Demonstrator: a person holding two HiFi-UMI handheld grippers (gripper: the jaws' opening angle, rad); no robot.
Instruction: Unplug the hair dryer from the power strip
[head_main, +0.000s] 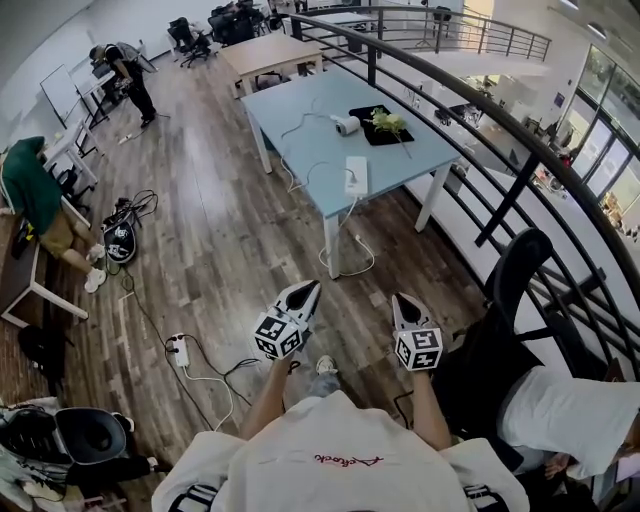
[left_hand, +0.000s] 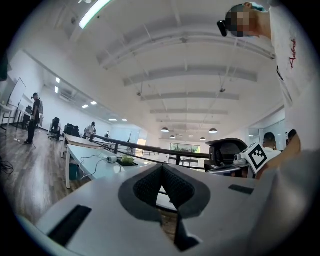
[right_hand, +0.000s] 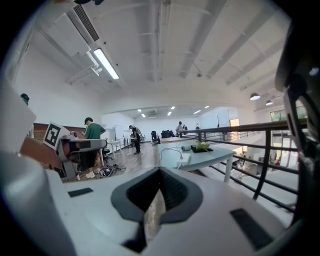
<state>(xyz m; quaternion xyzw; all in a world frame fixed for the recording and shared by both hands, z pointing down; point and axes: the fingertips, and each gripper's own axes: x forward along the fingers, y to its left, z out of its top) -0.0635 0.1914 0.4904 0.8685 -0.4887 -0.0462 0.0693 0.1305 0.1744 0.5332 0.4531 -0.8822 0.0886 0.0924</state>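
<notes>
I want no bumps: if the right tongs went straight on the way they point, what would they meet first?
The right tongs face bare floor, then probably the near edge of the table by the power strip; depth is hard to judge.

1. No word, brand or number can be read with certainty.
2. Red cursive lettering (head_main: 347, 460) crosses the person's white shirt (head_main: 300, 475), upside down in the head view and too small to spell out.
3. The left white cube (head_main: 280, 335) and the right white cube (head_main: 418, 348) carry black-and-white square marker patterns, not script.
</notes>
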